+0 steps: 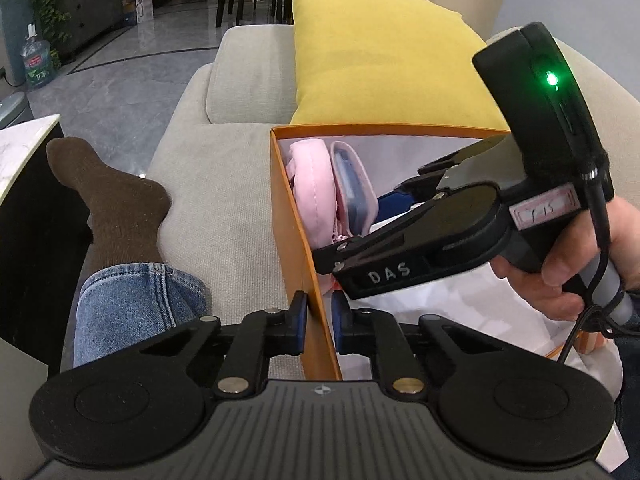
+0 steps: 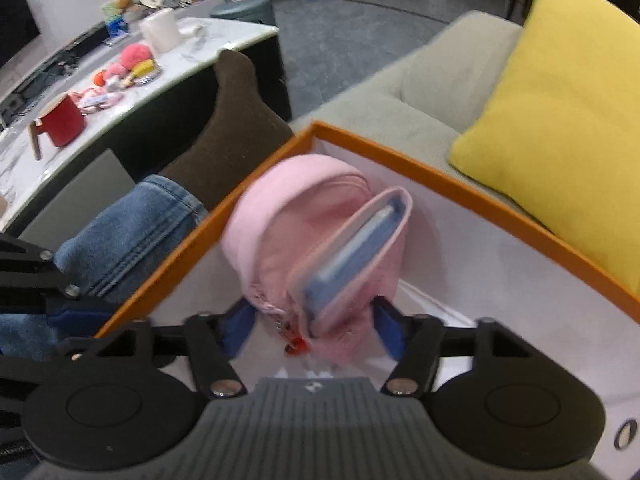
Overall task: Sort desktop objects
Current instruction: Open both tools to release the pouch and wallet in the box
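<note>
An orange box (image 1: 294, 216) with a white inside sits on the sofa. My left gripper (image 1: 320, 322) is shut on its near side wall, one blue pad on each face. Inside the box a pink zip pouch (image 2: 276, 232) stands on edge, with a blue flat item (image 2: 352, 256) in its open pocket. My right gripper (image 2: 312, 320) reaches into the box with its blue pads (image 2: 386, 326) on either side of the pouch's lower end; the pouch is not visibly squeezed. In the left wrist view, the right gripper (image 1: 360, 224) crosses over the box from the right, with the pouch (image 1: 316, 184) at the box's far left corner.
A yellow cushion (image 1: 380, 52) leans just behind the box on the beige sofa (image 1: 224, 200). A person's leg in jeans (image 1: 128, 304) and a brown sock (image 1: 116, 200) lies to the left. A marble table (image 2: 132, 80) beyond holds a red mug (image 2: 64, 120), toys and a white cup.
</note>
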Motion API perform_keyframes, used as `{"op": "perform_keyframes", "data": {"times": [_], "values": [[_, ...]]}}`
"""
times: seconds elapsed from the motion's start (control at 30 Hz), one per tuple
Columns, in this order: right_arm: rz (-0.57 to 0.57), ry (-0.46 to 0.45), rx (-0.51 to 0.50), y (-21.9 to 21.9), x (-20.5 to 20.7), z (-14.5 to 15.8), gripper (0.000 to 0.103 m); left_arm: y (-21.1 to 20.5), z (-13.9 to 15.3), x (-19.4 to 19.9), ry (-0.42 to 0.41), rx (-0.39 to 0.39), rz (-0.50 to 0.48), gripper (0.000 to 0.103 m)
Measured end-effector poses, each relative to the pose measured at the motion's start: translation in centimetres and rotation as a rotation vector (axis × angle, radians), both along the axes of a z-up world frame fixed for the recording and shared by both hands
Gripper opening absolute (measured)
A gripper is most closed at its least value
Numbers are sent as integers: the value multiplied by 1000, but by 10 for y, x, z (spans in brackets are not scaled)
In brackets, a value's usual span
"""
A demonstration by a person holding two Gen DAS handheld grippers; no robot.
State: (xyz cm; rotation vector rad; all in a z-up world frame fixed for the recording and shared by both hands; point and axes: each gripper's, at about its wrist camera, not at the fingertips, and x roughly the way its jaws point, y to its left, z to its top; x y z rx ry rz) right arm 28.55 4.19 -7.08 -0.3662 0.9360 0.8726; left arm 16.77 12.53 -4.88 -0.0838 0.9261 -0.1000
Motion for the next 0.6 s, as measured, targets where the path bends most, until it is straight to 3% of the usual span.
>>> {"op": "perform_keyframes", "data": {"times": [0.4, 0.6], "values": [[-3, -9, -12, -5, -4, 6, 69, 0, 0, -5, -19, 21, 14, 15], [-51, -16, -52, -20, -15, 20, 74, 6, 21, -26, -62, 5, 43, 17]]}}
